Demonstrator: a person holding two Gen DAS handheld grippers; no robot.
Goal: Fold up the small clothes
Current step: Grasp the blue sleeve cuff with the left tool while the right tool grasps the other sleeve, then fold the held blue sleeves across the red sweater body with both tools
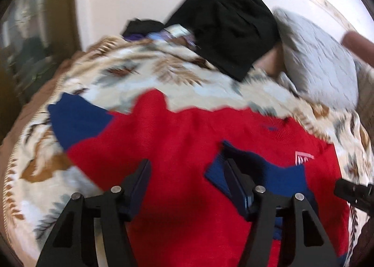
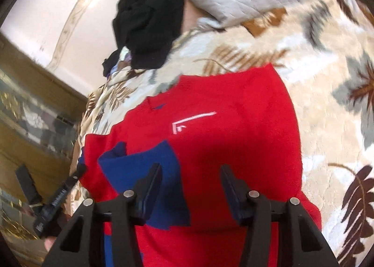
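Left wrist view is showing one cream blanket with brown and grey leaf print (image 1: pixel 145 73) spreading across the bed, and one red knit shirt with blue sleeves (image 1: pixel 187 131) is lying flat on it, directly under both tools. One blue sleeve (image 1: pixel 77 119) is reaching out at the far left; a second blue sleeve (image 1: pixel 261 173) is lying folded over the red body. Beyond are sitting one grey quilted pillow (image 1: pixel 318 61) and one black crumpled garment (image 1: pixel 229 31). The shirt is looking soft, light and limp, so pinching a hem or shoulder edge seems best. The left gripper (image 1: pixel 187 169) is hovering with its jaws apart, holding nothing; the right gripper (image 2: pixel 191 173) is likewise standing spread and empty.
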